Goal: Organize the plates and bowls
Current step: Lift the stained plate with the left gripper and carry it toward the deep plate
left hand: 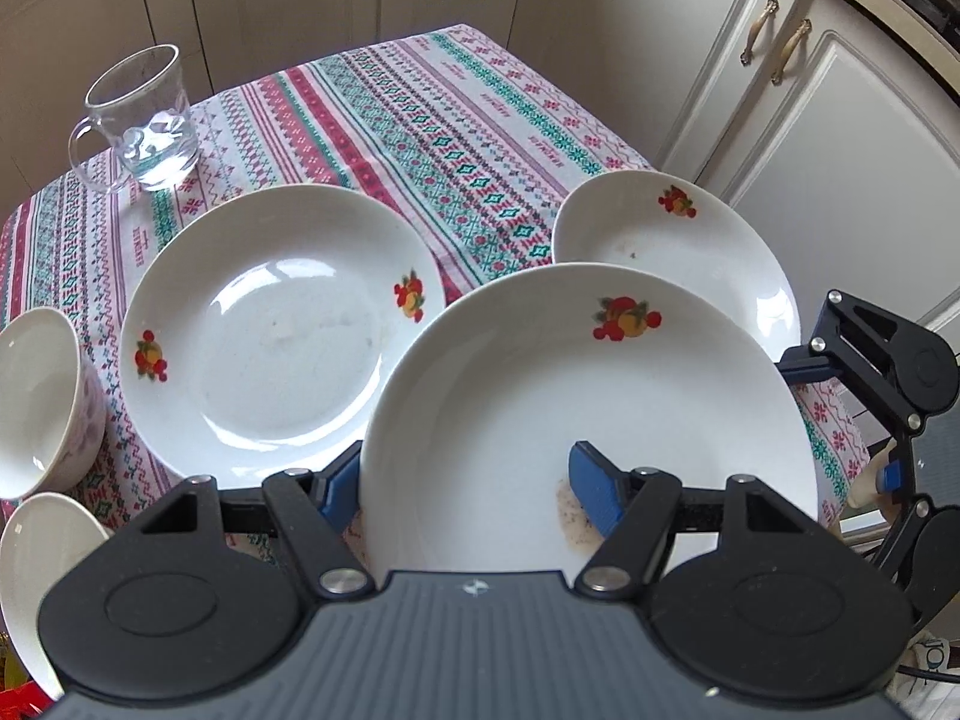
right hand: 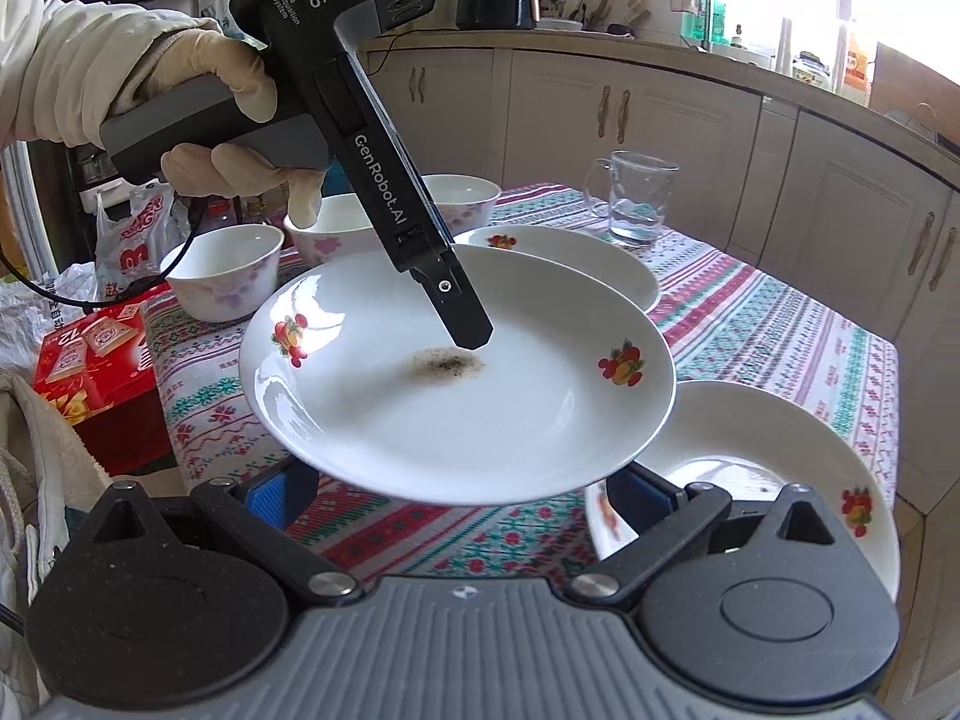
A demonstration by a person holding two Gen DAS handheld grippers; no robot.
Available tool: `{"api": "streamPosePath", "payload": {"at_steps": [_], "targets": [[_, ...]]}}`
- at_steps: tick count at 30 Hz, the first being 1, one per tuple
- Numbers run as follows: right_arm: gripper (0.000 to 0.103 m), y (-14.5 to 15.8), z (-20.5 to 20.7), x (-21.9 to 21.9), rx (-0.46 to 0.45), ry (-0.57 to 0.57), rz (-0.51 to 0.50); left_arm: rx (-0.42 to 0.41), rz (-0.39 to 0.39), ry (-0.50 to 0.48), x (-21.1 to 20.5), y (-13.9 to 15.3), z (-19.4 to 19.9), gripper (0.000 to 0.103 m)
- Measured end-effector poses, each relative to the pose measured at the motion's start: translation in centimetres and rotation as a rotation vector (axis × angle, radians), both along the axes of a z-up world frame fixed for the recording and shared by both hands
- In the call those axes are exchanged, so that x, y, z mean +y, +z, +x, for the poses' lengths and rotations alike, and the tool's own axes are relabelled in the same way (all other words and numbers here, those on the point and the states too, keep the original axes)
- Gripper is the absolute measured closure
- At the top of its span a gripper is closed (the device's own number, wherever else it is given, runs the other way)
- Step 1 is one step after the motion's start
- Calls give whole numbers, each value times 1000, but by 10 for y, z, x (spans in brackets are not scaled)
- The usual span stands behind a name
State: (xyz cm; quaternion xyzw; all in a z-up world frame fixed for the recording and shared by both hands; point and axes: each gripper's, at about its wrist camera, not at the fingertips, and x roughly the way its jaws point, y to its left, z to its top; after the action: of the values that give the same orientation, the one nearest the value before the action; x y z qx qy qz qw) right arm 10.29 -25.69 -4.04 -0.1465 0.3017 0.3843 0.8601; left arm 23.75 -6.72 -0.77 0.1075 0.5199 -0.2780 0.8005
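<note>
Plate (left hand: 600, 420) rides clamped by its rim in your left gripper (left hand: 474, 489); your right gripper (right hand: 462, 495) gapes beneath. Tilt further and it may slide onto the plates below.

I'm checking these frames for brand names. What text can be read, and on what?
"DAS" and "GenRobot.AI": on the left gripper body.
"Data Acquisition System": small print beside "DAS".
"12": on the red box.
"3": on the plastic bag; its other print is unreadable.
Tablecloth lettering: too blurred.

The plates (left hand: 588, 396) looked glossy, glazed white ceramic. The tablecloth (left hand: 420, 138) was matt woven cloth. The mug (left hand: 144, 120) was clear glass.
</note>
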Motion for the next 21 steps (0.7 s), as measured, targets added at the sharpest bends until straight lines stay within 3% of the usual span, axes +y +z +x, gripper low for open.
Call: {"api": "streamPosePath", "payload": {"at_steps": [21], "targets": [[0, -6, 20, -69, -4, -155, 8, -2, 23, -123, -90, -15, 45, 33]]}}
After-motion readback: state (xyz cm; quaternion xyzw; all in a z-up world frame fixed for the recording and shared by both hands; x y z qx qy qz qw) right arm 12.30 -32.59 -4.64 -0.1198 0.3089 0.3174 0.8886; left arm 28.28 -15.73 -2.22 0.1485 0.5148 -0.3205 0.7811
